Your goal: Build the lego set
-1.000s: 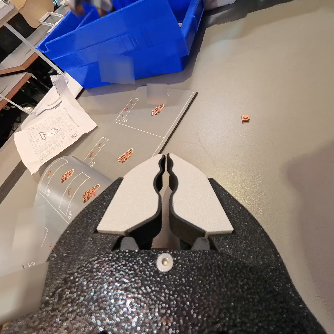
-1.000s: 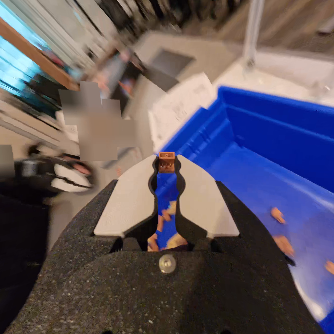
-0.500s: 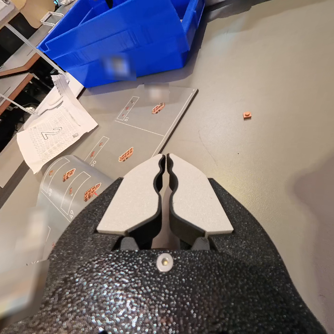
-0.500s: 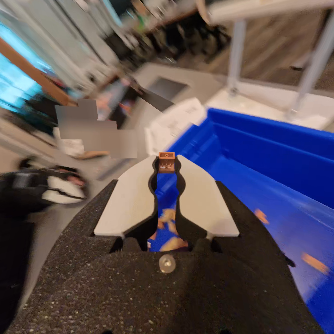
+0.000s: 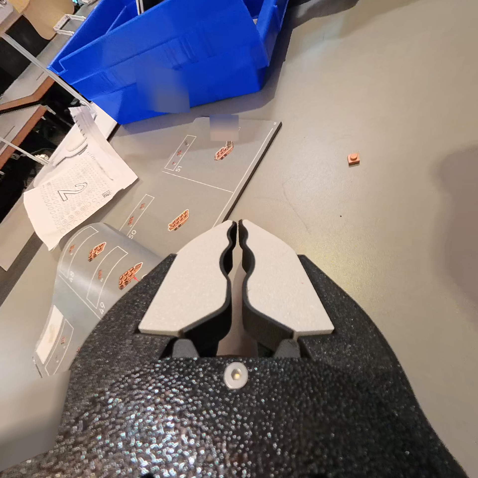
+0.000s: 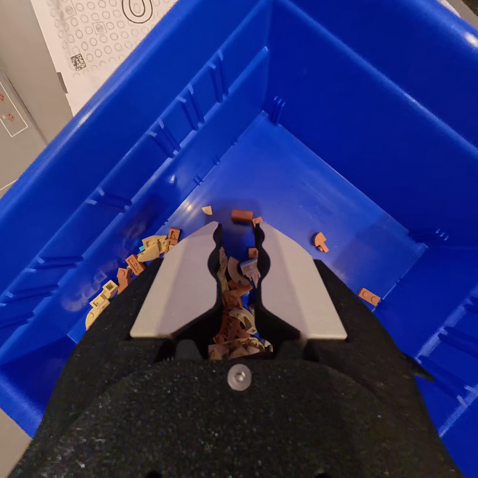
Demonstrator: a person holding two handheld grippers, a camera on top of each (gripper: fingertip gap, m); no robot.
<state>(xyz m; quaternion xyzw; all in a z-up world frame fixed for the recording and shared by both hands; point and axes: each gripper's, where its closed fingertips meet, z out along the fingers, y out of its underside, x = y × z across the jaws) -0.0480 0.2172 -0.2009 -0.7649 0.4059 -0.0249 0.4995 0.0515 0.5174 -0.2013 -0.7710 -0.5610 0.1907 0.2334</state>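
Left gripper (image 5: 237,224): jaws pressed together, nothing between them, low over the grey table (image 5: 362,232), beside the corner of a grey picture sheet (image 5: 207,186). Small brown stud piece (image 5: 353,158) alone at the right of the frame; blue bin (image 5: 165,59) at the top. Same spot as a second ago.

Right gripper (image 6: 237,226): jaws spread apart, gripping nothing, tipped down into the blue bin (image 6: 336,129) over a heap of tan and brown bricks (image 6: 232,297). Brown brick (image 6: 241,215) lying just past the fingertips. A second ago, a small brown brick pinched at the tips; now gone from them.
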